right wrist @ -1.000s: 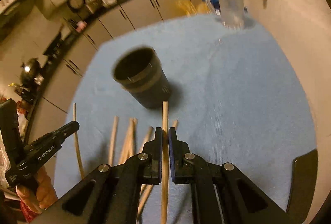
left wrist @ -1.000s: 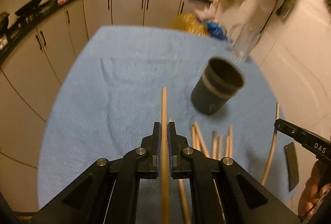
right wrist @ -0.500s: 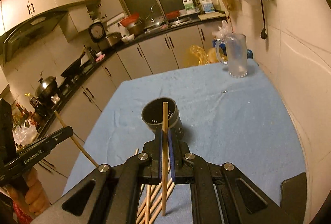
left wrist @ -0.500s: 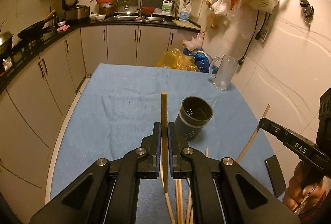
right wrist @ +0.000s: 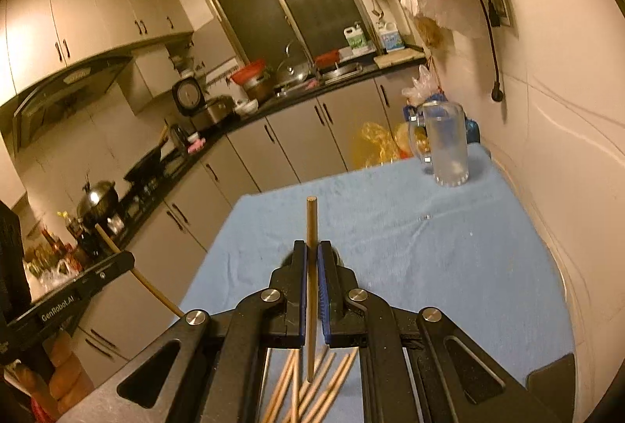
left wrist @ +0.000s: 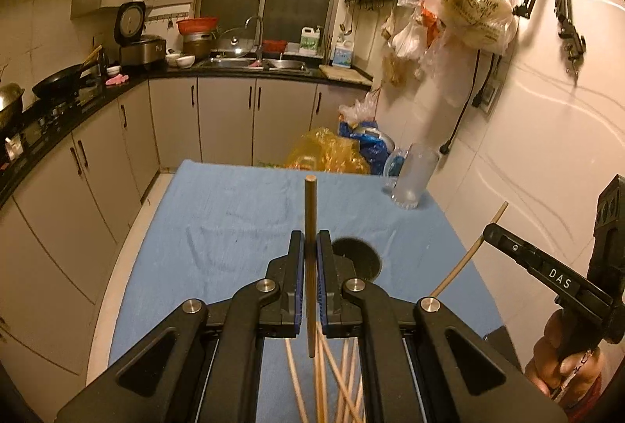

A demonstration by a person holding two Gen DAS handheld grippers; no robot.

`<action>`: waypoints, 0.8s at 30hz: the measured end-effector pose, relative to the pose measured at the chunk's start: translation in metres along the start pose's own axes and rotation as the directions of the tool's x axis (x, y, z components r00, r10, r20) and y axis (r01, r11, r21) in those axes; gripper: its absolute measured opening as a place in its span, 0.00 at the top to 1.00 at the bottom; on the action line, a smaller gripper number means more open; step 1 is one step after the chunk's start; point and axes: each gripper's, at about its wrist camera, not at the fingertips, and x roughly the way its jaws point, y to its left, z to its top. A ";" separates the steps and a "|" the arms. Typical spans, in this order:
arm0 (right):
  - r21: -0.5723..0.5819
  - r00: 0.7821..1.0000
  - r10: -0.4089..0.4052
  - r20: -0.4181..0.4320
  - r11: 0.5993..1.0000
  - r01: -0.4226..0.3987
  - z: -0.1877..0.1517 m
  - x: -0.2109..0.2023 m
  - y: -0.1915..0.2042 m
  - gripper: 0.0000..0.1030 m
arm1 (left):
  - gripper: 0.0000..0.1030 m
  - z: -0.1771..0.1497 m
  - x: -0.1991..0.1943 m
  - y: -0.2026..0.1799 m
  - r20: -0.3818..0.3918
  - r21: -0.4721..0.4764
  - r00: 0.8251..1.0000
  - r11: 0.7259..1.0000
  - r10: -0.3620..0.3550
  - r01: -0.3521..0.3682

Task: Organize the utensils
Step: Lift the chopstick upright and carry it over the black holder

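Chopstick [left wrist: 310,227] pinched in left gripper [left wrist: 308,247], second chopstick [right wrist: 311,231] in right gripper [right wrist: 311,251]. Judgement: tilt tips down, centre over dark holder [left wrist: 361,259] on bench [left wrist: 234,220], release singly.

- You've raised your left hand-held gripper [left wrist: 308,247]; its chopstick [left wrist: 310,227] now stands over the blue desk [left wrist: 234,212], with the dark cup [left wrist: 361,259] dropped half behind the jaws.
- Your right hand-held gripper [right wrist: 311,251] rose too, almost hiding the cup.
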 end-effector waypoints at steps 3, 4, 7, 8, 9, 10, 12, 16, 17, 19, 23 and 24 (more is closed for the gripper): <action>0.019 0.999 0.009 0.037 1.000 -0.009 0.017 -0.004 0.001 0.94 | 0.95 0.017 -0.001 -0.005 0.025 -0.007 1.000 1.000 -0.011 0.011; 0.020 0.999 0.011 0.048 1.000 -0.012 0.022 -0.005 0.002 0.94 | 0.94 0.022 0.000 -0.006 0.032 -0.014 0.999 1.000 -0.014 0.015; 0.039 0.996 0.015 0.083 0.999 -0.018 0.040 -0.007 0.003 0.94 | 0.94 0.040 0.002 -0.009 0.052 -0.029 0.998 0.999 -0.036 0.038; 0.042 0.995 0.013 0.095 0.999 -0.017 0.046 -0.007 0.003 0.94 | 0.95 0.044 0.003 -0.010 0.060 -0.033 0.998 0.999 -0.037 0.039; 0.045 0.994 0.008 0.105 0.999 -0.013 0.051 -0.005 0.002 0.94 | 0.95 0.049 0.005 -0.012 0.068 -0.036 0.997 0.998 -0.040 0.043; 0.049 0.994 0.004 0.113 0.999 -0.010 0.055 -0.003 0.002 0.94 | 0.94 0.056 0.008 -0.014 0.075 -0.038 0.996 0.998 -0.049 0.052; 0.060 0.992 0.001 0.123 0.998 -0.008 0.063 0.002 0.001 0.94 | 0.94 0.063 0.015 -0.016 0.080 -0.048 0.995 0.997 -0.054 0.058; 0.063 0.990 -0.018 0.141 0.998 0.009 0.073 0.017 0.000 0.94 | 0.94 0.073 0.036 -0.019 0.073 -0.071 0.995 0.994 -0.074 0.079; 0.062 0.990 -0.022 0.139 0.998 0.013 0.074 0.022 -0.001 0.94 | 0.94 0.073 0.043 -0.019 0.069 -0.076 0.995 0.994 -0.076 0.081; 0.060 0.991 -0.032 0.130 0.998 0.024 0.075 0.034 -0.005 0.94 | 0.95 0.071 0.058 -0.018 0.050 -0.082 0.996 0.993 -0.075 0.079; 0.059 0.997 -0.044 0.070 0.997 0.040 0.069 0.064 -0.014 0.94 | 0.94 0.060 0.091 -0.016 -0.012 -0.095 0.997 0.992 -0.079 0.078; 0.061 0.997 -0.044 0.056 0.997 0.040 0.067 0.069 -0.016 0.94 | 0.94 0.056 0.100 -0.015 -0.031 -0.098 0.996 0.992 -0.081 0.078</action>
